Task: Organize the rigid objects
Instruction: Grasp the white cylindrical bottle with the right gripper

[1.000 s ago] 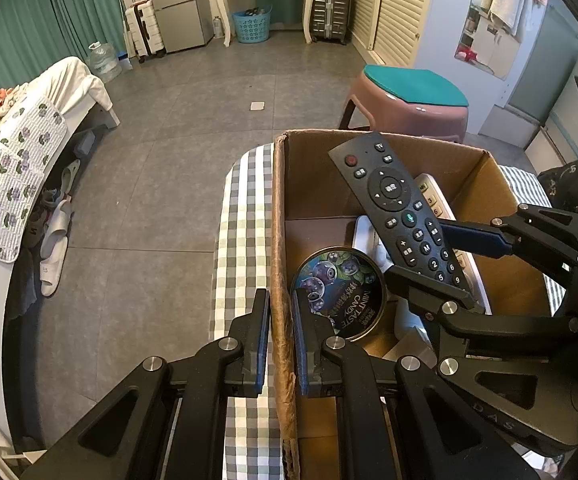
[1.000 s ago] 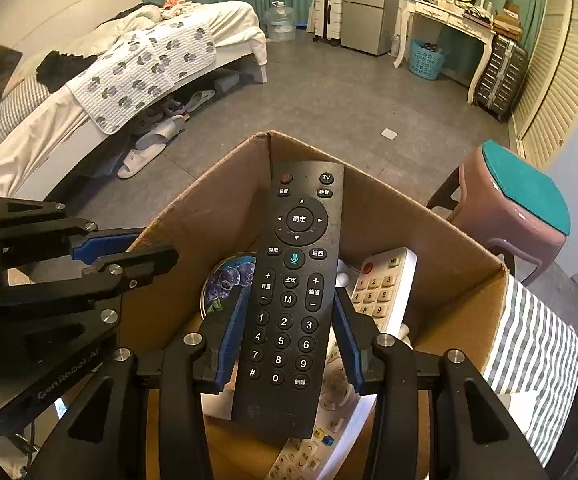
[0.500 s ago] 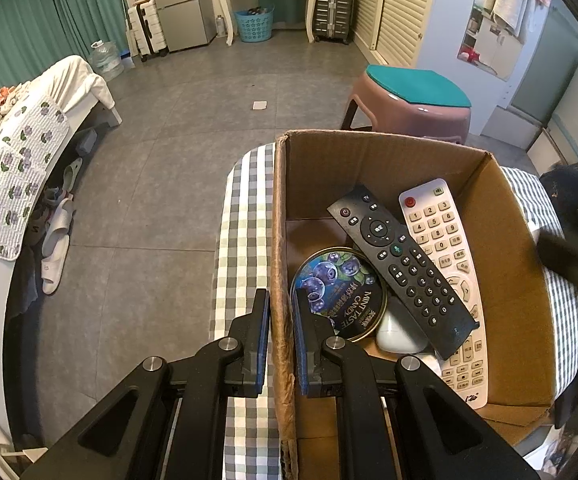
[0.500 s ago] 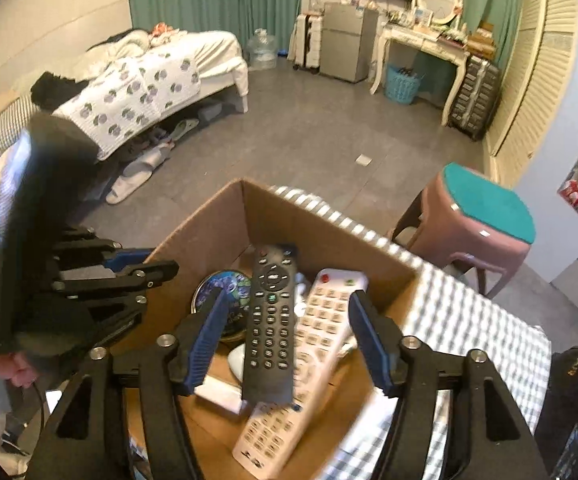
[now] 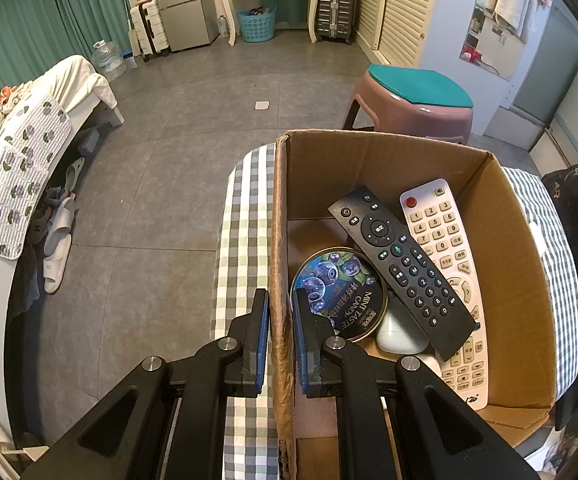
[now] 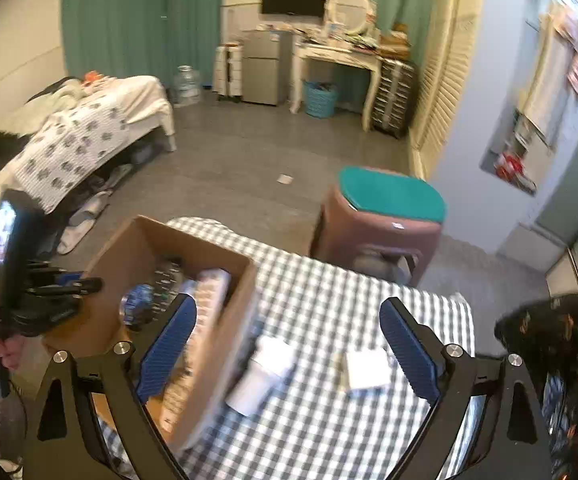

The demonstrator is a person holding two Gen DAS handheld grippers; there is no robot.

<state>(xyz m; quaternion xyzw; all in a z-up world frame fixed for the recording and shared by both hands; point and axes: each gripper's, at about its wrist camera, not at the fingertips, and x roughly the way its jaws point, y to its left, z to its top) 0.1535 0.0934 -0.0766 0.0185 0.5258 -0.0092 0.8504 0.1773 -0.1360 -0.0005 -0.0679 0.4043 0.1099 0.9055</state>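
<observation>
Left tongs (image 5: pixel 280 332) are clamped tight on the near-left wall of the brown cardboard box (image 5: pixel 501 248), low centre of the left view. Inside it, the long black remote (image 5: pixel 403 272) lies diagonally over the white remote (image 5: pixel 445 248), beside the round blueberry mint tin (image 5: pixel 339 292). Right tongs (image 6: pixel 289 344) have just been opening and stand wide with nothing between them, over the green checked desk (image 6: pixel 329 288), where a blurry white cup (image 6: pixel 261 376) and white packet (image 6: pixel 367 368) lie.
</observation>
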